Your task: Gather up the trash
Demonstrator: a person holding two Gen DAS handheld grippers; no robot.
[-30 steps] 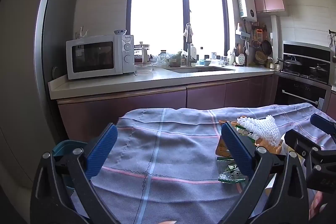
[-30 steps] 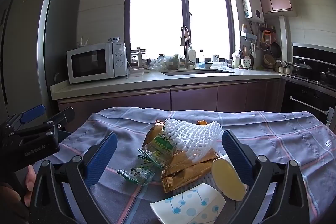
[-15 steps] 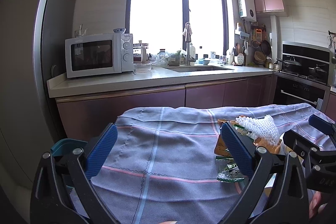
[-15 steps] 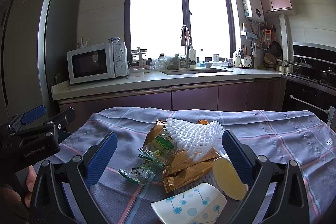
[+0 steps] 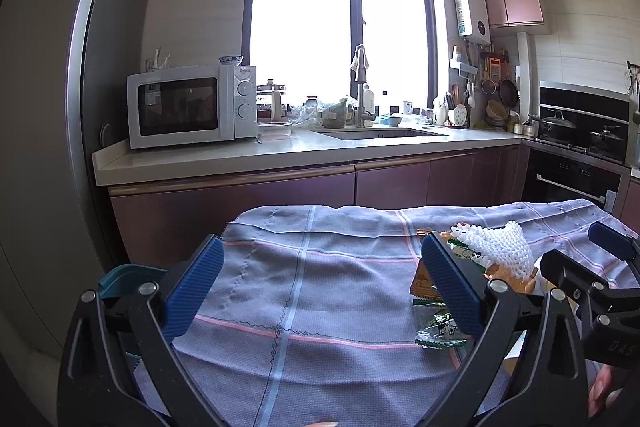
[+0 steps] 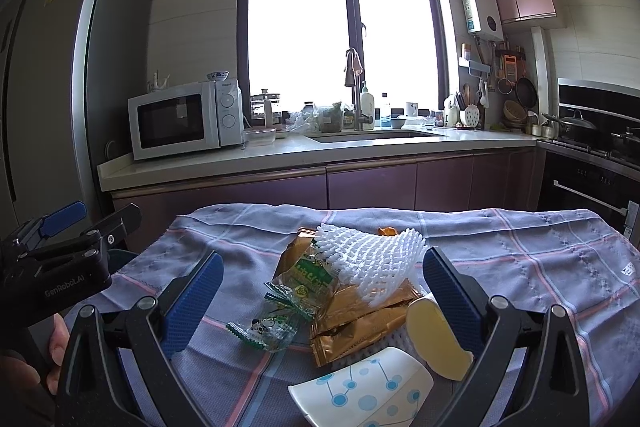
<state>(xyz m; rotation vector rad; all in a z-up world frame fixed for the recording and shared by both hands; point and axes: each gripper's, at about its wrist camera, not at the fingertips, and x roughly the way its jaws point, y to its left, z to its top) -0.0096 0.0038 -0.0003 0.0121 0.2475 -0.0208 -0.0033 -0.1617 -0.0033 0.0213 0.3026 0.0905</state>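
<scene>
Both grippers gape empty over the cloth [image 5: 304, 291]. Foam net [image 6: 368, 259], wrappers [image 6: 312, 279] and cup [image 6: 364, 391] lie between the right gripper [image 6: 318, 291] fingers; left gripper [image 5: 318, 279] spans bare cloth

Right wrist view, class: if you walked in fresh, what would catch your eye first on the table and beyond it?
The heap of trash: a white foam net lying over gold wrappers, with green snack packets at their left, on the checked cloth. Nearest the camera lies a crushed dotted paper cup. Behind, the bright window glares over the sink, with a white microwave at its left; both grippers are open.
</scene>
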